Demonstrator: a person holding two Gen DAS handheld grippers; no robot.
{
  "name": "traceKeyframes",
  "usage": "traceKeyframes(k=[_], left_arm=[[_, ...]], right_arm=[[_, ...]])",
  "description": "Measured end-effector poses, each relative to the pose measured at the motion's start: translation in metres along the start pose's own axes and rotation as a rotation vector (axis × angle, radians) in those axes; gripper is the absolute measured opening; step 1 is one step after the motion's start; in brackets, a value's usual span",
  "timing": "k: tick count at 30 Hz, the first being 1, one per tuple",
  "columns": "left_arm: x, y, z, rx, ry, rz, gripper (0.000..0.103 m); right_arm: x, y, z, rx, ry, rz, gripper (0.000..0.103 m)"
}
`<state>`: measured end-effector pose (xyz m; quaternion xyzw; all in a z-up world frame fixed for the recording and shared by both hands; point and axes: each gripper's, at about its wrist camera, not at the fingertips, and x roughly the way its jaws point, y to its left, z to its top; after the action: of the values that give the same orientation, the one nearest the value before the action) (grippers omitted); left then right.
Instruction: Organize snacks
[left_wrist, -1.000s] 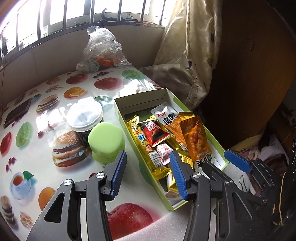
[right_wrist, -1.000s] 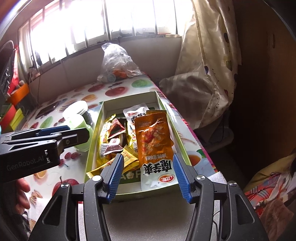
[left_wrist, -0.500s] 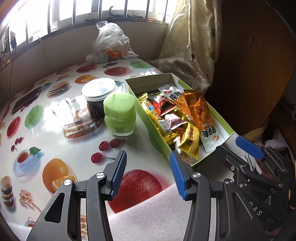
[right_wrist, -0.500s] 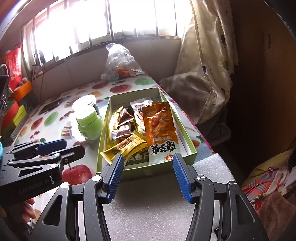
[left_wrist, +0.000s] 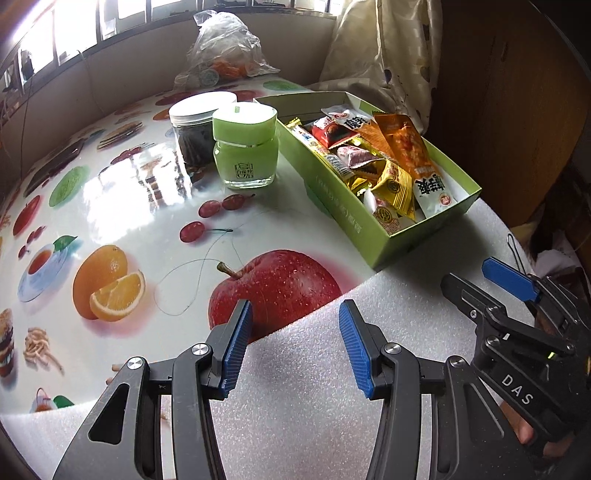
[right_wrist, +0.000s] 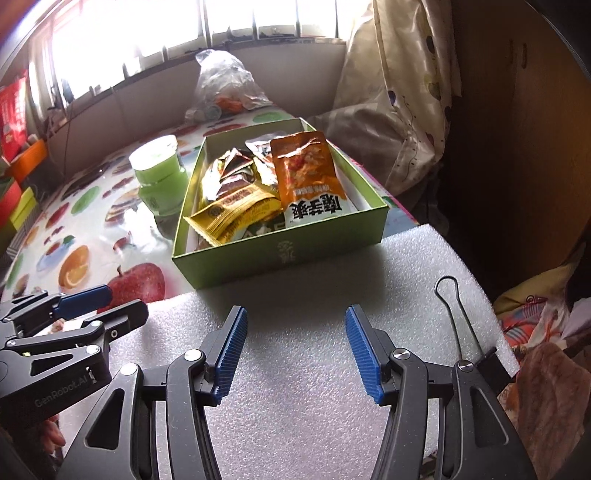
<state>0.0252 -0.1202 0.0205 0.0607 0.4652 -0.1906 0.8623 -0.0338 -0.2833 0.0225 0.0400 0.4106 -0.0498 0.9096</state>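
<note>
A green cardboard box holds several snack packets, with a long orange packet lying on top along its right side. Yellow packets fill its near left corner. My left gripper hovers open and empty over the near table edge, left of the box. My right gripper is open and empty too, over white foam just in front of the box. Each gripper shows in the other's view: the right gripper, the left gripper.
A green jar and a white-lidded dark jar stand left of the box. A clear plastic bag sits at the far wall. White foam sheet covers the near edge, with a binder clip at its right. Curtain hangs right.
Both grippers have pulled back toward the near edge and sunk lower, so the box and jars now lie farther ahead. Their jaws look unchanged and nothing was picked up.
</note>
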Motion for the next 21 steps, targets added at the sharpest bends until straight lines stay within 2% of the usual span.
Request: traceKeyframes(k=[21], left_arm=[[-0.0012,0.0023,-0.0059,-0.044,-0.012,0.007,0.054]], right_arm=[[0.0014,0.0107,-0.0081,-0.013,-0.033,-0.054,0.057]])
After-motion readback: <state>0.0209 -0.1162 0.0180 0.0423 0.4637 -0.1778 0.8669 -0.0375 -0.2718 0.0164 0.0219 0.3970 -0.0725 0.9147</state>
